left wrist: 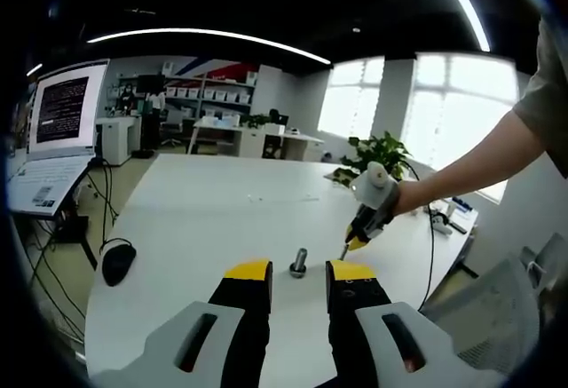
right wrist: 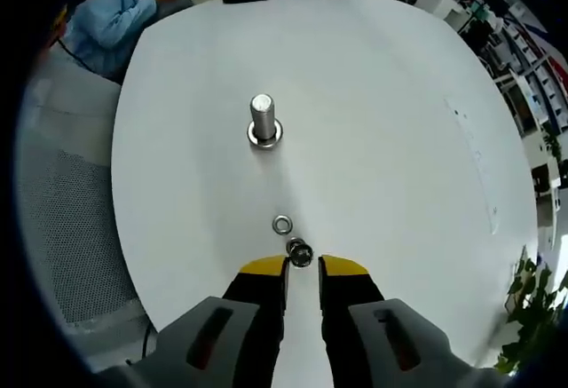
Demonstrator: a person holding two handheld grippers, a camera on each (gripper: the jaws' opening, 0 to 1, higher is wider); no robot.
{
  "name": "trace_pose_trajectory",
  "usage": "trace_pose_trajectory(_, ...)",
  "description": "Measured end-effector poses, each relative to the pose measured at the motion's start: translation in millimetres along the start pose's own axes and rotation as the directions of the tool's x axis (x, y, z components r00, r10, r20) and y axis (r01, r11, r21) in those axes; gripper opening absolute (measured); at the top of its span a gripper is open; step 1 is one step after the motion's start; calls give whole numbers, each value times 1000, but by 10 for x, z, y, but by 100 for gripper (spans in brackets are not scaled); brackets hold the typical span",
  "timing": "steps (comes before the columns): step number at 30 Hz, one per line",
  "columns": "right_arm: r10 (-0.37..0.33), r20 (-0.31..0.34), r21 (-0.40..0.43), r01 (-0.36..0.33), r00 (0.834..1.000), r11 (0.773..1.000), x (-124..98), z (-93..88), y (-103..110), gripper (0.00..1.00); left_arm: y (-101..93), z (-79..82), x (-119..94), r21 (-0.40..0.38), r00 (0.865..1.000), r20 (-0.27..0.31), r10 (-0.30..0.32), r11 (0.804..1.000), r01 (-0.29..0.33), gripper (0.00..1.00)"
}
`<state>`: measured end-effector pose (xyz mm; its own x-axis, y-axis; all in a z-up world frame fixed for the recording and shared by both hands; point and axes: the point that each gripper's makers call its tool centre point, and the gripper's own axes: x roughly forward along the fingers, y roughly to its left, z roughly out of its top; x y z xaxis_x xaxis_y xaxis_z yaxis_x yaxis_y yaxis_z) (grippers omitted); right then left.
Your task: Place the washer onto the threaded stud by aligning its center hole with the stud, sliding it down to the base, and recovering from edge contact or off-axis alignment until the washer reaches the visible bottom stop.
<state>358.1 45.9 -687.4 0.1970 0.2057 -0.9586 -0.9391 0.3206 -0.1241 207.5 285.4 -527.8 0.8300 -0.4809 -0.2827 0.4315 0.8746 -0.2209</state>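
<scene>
The threaded stud (right wrist: 263, 118) stands upright on the white bench (right wrist: 382, 113), its base ringed by a flange. A washer (right wrist: 282, 224) lies flat on the bench between the stud and the right tool (right wrist: 303, 266), well short of the stud and just beyond a small dark nut-like piece (right wrist: 300, 252) that sits right at the tool's yellow tips. The right tool's jaws stand slightly apart with nothing clamped between them.

In the left gripper view the left tool (left wrist: 298, 272) is parted wide and empty, the stud (left wrist: 298, 262) showing in the gap beyond its tips. The right tool (left wrist: 348, 248) comes down beside the stud, carried by a hand (left wrist: 377, 194). A mouse (left wrist: 118, 262) rests at the bench edge; a laptop (left wrist: 55, 139) (screen lit) sits off to the side, and a potted plant (left wrist: 377, 153) at the far end. Nothing blocks the stud.
</scene>
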Motion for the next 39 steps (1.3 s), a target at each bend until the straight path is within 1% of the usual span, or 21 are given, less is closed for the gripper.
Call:
trace_pose_trajectory(6, -1, 13, -4, 1, 1000, 1000, -28, 41, 10, 18, 4, -9, 3, -4, 1000, -2, 1, 1000, -1, 22)
trace_pose_trajectory(10, 1, 29, -4, -1, 1000, 1000, -16, 108, 27, 19, 9, -7, -1, -5, 1000, 0, 3, 1000, -3, 22)
trace_pose_trajectory(13, 2, 22, -44, -1, 1000, 999, 17, 155, 66, 20, 14, -2, -6, -6, 1000, 2, 5, 1000, -5, 22)
trace_pose_trajectory(20, 18, 31, -77, -15, 999, 997, 45, 260, 94, 21, 21, 2, -14, -2, 1000, 5, 9, 1000, -9, 22)
trace_pose_trajectory(23, 29, 22, -95, -27, 999, 995, 84, 286, 131, 23, 30, 7, -21, 0, 1000, 8, 13, 1000, -13, 22)
trace_pose_trajectory(32, 62, -27, -143, -65, 998, 988, 245, 266, 212, 23, 54, -1, -27, 6, 1000, 4, 23, 1000, -23, 22)
trace_pose_trajectory(39, 73, -52, -134, -79, 996, 988, 364, 199, 259, 23, 82, 9, -37, -5, 999, 9, 32, 999, -32, 22)
